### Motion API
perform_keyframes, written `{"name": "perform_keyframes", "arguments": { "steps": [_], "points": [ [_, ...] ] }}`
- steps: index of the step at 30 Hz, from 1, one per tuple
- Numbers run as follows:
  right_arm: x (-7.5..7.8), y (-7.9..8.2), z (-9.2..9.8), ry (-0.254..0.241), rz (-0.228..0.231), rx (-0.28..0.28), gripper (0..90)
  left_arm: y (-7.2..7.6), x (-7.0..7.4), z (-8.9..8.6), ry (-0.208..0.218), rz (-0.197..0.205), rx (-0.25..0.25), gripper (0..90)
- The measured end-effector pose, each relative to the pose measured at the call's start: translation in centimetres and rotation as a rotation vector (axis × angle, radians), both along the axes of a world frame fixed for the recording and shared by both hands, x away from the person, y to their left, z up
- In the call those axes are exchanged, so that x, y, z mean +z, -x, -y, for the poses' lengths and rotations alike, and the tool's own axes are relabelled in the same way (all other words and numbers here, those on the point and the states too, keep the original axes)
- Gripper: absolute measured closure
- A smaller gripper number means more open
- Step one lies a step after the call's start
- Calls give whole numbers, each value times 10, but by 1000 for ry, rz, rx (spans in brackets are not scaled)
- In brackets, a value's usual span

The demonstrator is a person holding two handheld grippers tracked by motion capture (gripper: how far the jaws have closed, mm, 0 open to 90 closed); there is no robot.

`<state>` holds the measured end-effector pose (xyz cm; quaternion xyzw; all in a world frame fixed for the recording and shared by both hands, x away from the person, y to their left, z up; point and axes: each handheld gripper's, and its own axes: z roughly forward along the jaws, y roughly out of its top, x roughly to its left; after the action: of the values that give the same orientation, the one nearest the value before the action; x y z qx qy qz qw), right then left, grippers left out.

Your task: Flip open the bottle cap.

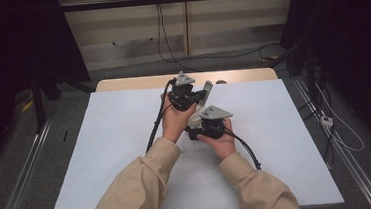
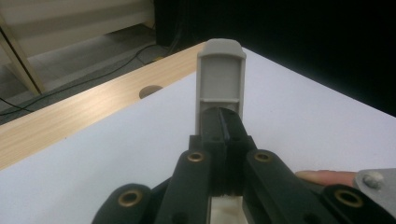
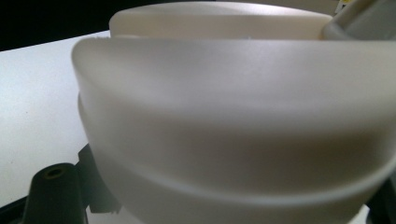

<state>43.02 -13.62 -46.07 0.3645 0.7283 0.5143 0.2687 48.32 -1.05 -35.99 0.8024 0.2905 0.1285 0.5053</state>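
Note:
Both grippers meet above the middle of the white sheet (image 1: 122, 149). My left gripper (image 1: 199, 96) is shut on a flat grey tab (image 1: 206, 89), which sticks out past its black fingertips (image 2: 223, 116) as a grey tab (image 2: 220, 70) with a rounded end. My right gripper (image 1: 198, 120) sits just in front of it, shut on a whitish rounded object (image 1: 195, 116). Up close, that whitish object (image 3: 233, 116) is smooth and curved, with one black finger (image 3: 53, 191) at its lower left. A grey part (image 3: 359, 21) touches its upper right corner.
The sheet covers a wooden table (image 2: 70, 116) with a round hole (image 2: 150, 91) near its far edge. A fingertip (image 2: 322, 176) and the right gripper's grey plate (image 2: 373, 179) lie close by. Cables (image 1: 169, 50) run across the floor, and metal rails (image 1: 19, 183) flank the table.

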Motion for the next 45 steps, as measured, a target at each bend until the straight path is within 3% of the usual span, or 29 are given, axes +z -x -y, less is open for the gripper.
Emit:
{"name": "perform_keyframes", "arguments": {
  "steps": [28, 41, 45],
  "points": [
    [0, 0, 0, 7, 0, 4, 184, -4, -11, 6, -33, -31, -24, 900],
    [1, 0, 0, 11, -3, 6, 178, -4, -11, 3, -6, -63, -30, 900],
    [-1, -1, 2, -5, -42, -13, 105, -4, -12, -1, 2, -76, -22, 880]
  ]
}}
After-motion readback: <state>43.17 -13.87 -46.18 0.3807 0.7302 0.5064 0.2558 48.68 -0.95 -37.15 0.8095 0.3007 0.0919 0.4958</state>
